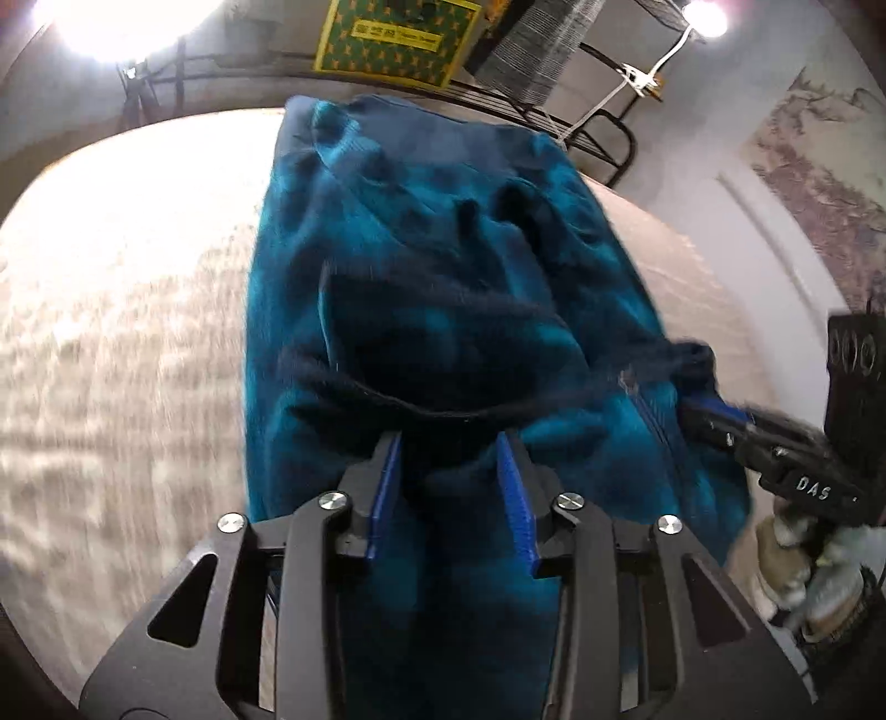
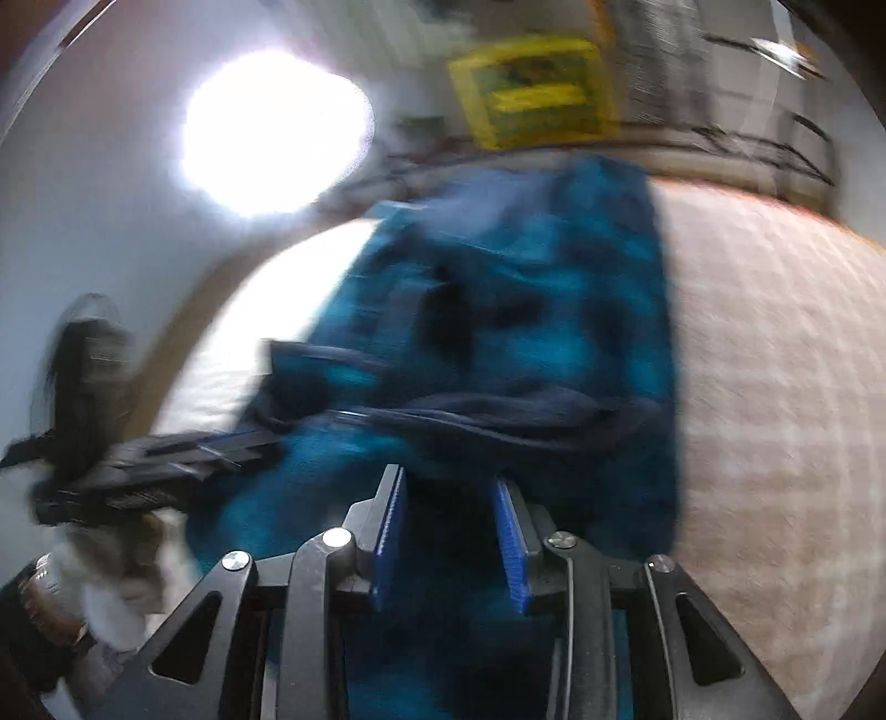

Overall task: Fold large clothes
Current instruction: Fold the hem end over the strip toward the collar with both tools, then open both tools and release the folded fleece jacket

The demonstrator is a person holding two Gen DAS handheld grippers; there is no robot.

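A large teal and dark blue plaid garment (image 1: pixel 421 277) lies lengthwise on a pale bed or table surface (image 1: pixel 111 332), its near end lifted. My left gripper (image 1: pixel 451 443) has its blue pads closed on a dark hem of the garment. My right gripper (image 2: pixel 451 487) likewise pinches the dark hem (image 2: pixel 498 415) at the garment's near edge (image 2: pixel 498 310). In the left wrist view the right gripper (image 1: pixel 692 412) shows at the right, clamped on the cloth's corner. In the right wrist view the left gripper (image 2: pixel 266 437) shows at the left, also on the cloth.
A yellow and green box (image 1: pixel 396 39) and a black metal rack (image 1: pixel 581 127) stand beyond the far edge. Bright lamps (image 1: pixel 105 22) glare at the top. A black fan-like object (image 2: pixel 83 360) stands at the left in the right wrist view.
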